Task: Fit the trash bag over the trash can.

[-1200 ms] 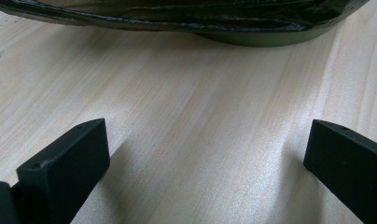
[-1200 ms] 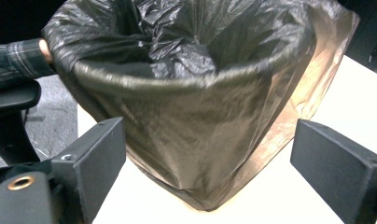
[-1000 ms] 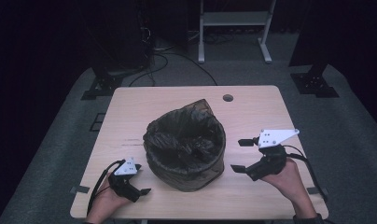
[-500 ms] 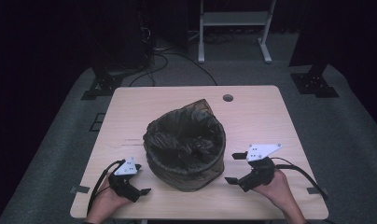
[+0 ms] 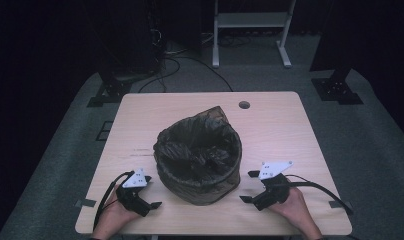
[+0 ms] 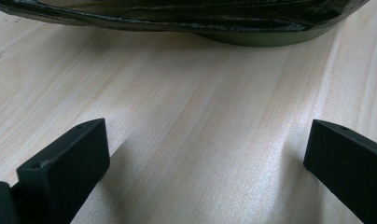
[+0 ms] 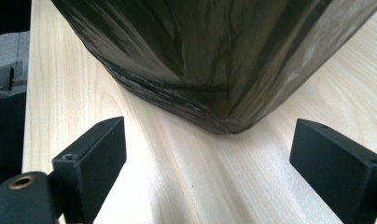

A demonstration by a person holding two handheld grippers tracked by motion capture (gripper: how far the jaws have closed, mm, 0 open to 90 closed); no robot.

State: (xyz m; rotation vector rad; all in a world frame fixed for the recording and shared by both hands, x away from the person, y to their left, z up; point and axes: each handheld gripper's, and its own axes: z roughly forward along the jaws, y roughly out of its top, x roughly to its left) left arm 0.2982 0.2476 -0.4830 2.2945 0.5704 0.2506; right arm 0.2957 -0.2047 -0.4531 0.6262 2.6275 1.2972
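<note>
Near edge of the wooden table (image 5: 290, 125): left gripper (image 5: 149, 199) and right gripper (image 5: 249, 187) both rested low on the tabletop, one to each side of the bin, jaws spread wide and holding nothing. Neither touched the bin. Judged the work barely begun or at a pause: no grasp made on the liner, everything left to do.

Between them, at the table's middle toward the near side, stood the small waste bin (image 5: 199, 156), upright, lined with a black plastic bag (image 5: 210, 120). The bag looked glossy and creased, draped over the rim and down the outside wall, with one corner peaking up at the far side. Right gripper view showed the film (image 7: 214, 60) hanging wrinkled almost to the tabletop.
</note>
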